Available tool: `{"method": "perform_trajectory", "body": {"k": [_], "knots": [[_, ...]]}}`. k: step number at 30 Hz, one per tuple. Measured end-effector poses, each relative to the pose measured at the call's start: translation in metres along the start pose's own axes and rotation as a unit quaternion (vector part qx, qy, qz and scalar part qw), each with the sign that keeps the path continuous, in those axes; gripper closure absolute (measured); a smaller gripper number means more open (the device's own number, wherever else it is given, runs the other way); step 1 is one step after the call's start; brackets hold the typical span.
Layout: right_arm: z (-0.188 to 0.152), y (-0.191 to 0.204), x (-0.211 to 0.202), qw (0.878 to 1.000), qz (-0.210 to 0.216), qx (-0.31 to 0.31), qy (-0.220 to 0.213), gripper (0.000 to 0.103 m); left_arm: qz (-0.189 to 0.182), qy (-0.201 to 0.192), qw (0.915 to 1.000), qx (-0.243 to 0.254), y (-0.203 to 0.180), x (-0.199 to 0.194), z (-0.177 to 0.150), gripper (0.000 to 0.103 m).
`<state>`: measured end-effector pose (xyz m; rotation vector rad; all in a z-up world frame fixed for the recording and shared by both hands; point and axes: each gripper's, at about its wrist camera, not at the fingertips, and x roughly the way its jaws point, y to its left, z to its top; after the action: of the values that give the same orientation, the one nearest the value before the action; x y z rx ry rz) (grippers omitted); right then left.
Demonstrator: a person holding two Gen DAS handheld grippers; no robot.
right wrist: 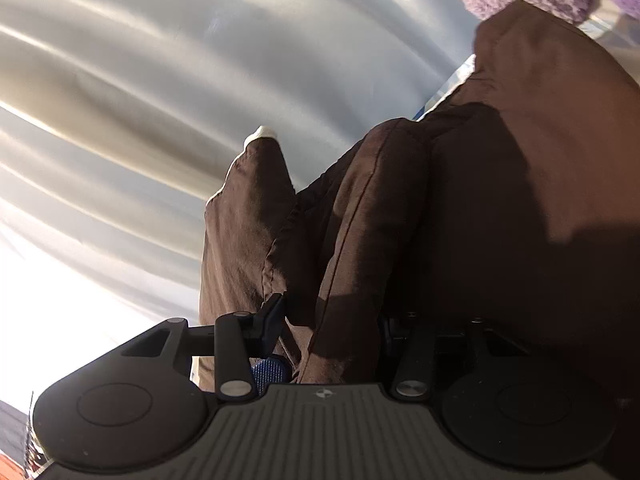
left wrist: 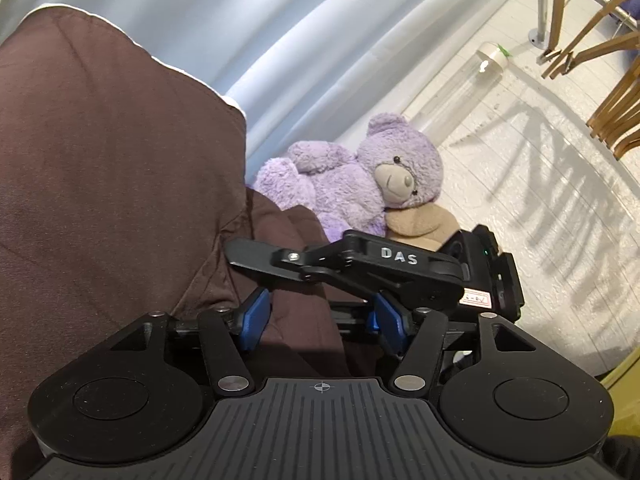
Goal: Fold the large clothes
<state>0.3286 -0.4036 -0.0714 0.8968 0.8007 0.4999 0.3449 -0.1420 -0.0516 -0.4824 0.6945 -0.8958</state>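
A large dark brown garment [left wrist: 112, 168] with a white inner edge hangs in front of a pale blue curtain. In the left wrist view my left gripper [left wrist: 320, 320] has its blue pads [left wrist: 256, 320] wide apart with brown cloth between them. The right gripper's black body [left wrist: 380, 268] crosses just beyond. In the right wrist view the brown garment [right wrist: 460, 208] drapes over my right gripper [right wrist: 332, 332]. One blue finger [right wrist: 272, 320] shows at the left; the other is hidden under cloth that bunches between them.
A purple teddy bear [left wrist: 360, 176] lies on a tan plush toy [left wrist: 424, 220] at the curtain's foot. A clear plastic tube [left wrist: 464, 88] lies on the white floor. Wooden chair legs [left wrist: 600, 72] stand at the far right.
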Motion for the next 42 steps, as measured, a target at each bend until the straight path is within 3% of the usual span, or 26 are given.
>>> {"method": "perform_trajectory", "body": {"k": [1, 4, 5, 7, 10, 12, 15, 16, 18, 20, 22, 24, 26, 27, 34, 38, 40, 42], "knots": [[0.001, 0.001, 0.003, 1.0, -0.001, -0.009, 0.005, 0.055, 0.005, 0.003, 1.0, -0.005, -0.001, -0.001, 0.001, 0.039], [-0.002, 0.004, 0.008, 0.999, -0.017, -0.035, -0.002, 0.077, 0.05, 0.017, 0.9983, -0.021, -0.011, -0.016, 0.011, 0.037], [-0.003, 0.006, 0.008, 0.999, -0.023, -0.042, -0.01, 0.083, 0.071, 0.001, 0.9973, -0.02, -0.014, -0.031, 0.011, 0.033], [-0.006, 0.011, 0.009, 0.997, -0.041, -0.066, -0.021, 0.087, 0.099, -0.056, 0.9935, -0.009, -0.014, -0.068, 0.014, 0.016], [-0.009, 0.014, 0.009, 0.994, -0.06, -0.088, -0.029, 0.089, 0.22, -0.124, 0.9676, -0.002, 0.005, -0.106, 0.018, 0.013], [-0.011, 0.019, 0.008, 0.991, -0.07, -0.107, -0.031, 0.09, 0.262, -0.11, 0.9577, -0.048, 0.033, -0.111, 0.018, 0.014], [-0.009, 0.028, 0.013, 0.989, -0.077, -0.122, -0.023, 0.089, 0.22, -0.064, 0.9644, -0.132, 0.07, -0.1, 0.011, 0.015], [-0.007, 0.028, 0.014, 0.99, -0.072, -0.118, -0.016, 0.086, 0.203, -0.065, 0.9663, -0.144, 0.074, -0.098, 0.008, 0.012], [-0.001, 0.025, 0.015, 0.994, -0.049, -0.098, 0.002, 0.075, 0.2, -0.065, 0.9705, -0.118, 0.073, -0.093, 0.006, 0.01], [0.0, 0.022, 0.021, 0.994, -0.032, -0.098, 0.02, 0.056, 0.204, -0.066, 0.9702, -0.114, 0.072, -0.088, 0.005, 0.009], [-0.001, 0.028, 0.03, 0.993, -0.036, -0.113, 0.027, 0.054, 0.208, -0.066, 0.969, -0.117, 0.066, -0.086, 0.005, 0.009], [-0.002, 0.033, 0.039, 0.991, -0.051, -0.125, 0.024, 0.063, 0.214, -0.064, 0.9675, -0.118, 0.057, -0.085, 0.01, 0.012], [-0.007, 0.044, 0.039, 0.986, -0.068, -0.153, 0.006, 0.086, 0.215, -0.059, 0.9684, -0.111, 0.045, -0.088, 0.015, 0.013], [-0.01, 0.054, 0.035, 0.981, -0.072, -0.179, -0.006, 0.088, 0.213, -0.057, 0.9699, -0.102, 0.037, -0.089, 0.018, 0.013], [-0.01, 0.108, -0.035, 0.952, -0.067, -0.28, -0.105, 0.09, 0.206, -0.05, 0.9769, -0.023, -0.028, -0.08, 0.041, 0.012], [-0.012, 0.107, -0.068, 0.928, -0.137, -0.315, -0.148, 0.091, 0.226, -0.026, 0.9717, 0.065, -0.06, -0.051, 0.042, 0.016], [-0.011, 0.097, -0.076, 0.917, -0.178, -0.323, -0.153, 0.091, 0.223, -0.009, 0.9711, 0.084, -0.066, -0.031, 0.039, 0.015], [-0.009, 0.081, -0.075, 0.913, -0.209, -0.316, -0.15, 0.092, 0.22, -0.004, 0.9707, 0.096, -0.064, -0.012, 0.033, 0.015]]}}
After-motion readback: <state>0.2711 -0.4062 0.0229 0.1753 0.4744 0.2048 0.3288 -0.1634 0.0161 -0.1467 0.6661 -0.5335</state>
